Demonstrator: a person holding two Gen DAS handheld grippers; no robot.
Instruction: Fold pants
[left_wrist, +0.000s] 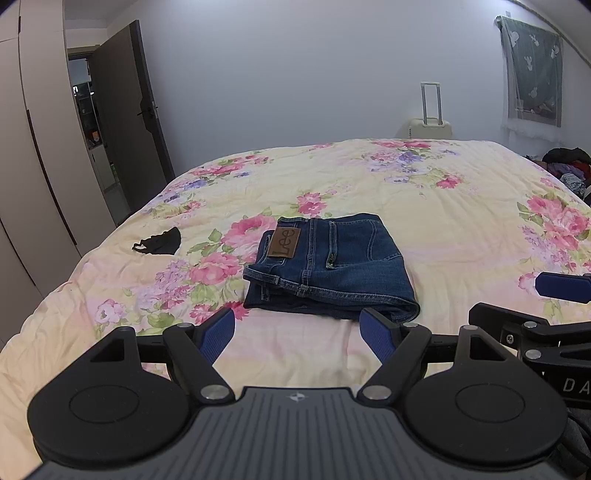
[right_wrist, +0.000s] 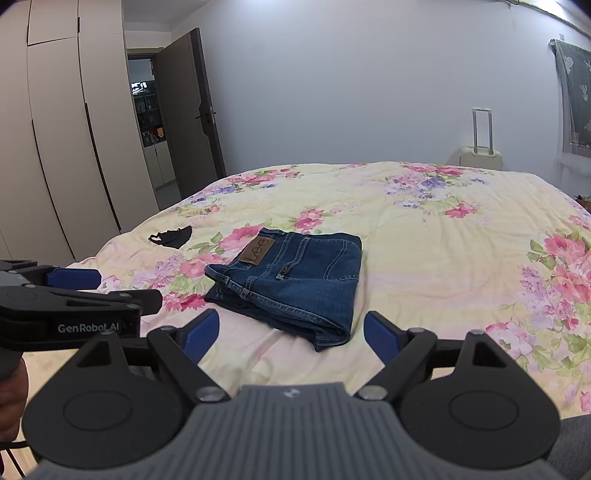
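A wide bed (left_wrist: 424, 206) fills both views, covered with a pale yellow quilt printed with pink and purple flowers. Behind it stands a plain white wall; a cream suitcase (left_wrist: 430, 127) with its handle raised sits at the far side of the bed. A grey-green curtain (left_wrist: 530, 62) hangs on the right, tall beige wardrobes (left_wrist: 33, 155) line the left, and a dark door (left_wrist: 129, 107) stands open beside them. A heap of clothes (left_wrist: 567, 166) lies at the bed's right edge. A small black mask (left_wrist: 159, 242) lies on the quilt, left of the jeans and apart from them.

The jeans (left_wrist: 328, 266) lie folded into a compact stack near the middle of the bed, toward the near edge, the brown Lee patch facing up and the waistband turned toward the left.

Both tools are held low over the near edge of the bed, side by side, pointing at the jeans. The left tongs (left_wrist: 297, 330) are spread wide and hold nothing; the blue pads (left_wrist: 221, 330) sit just short of the jeans' near edge, apart from the cloth. The right tongs (right_wrist: 291, 332) are also spread wide and empty, just short of the jeans' near corner. Each tool shows at the edge of the other's view.
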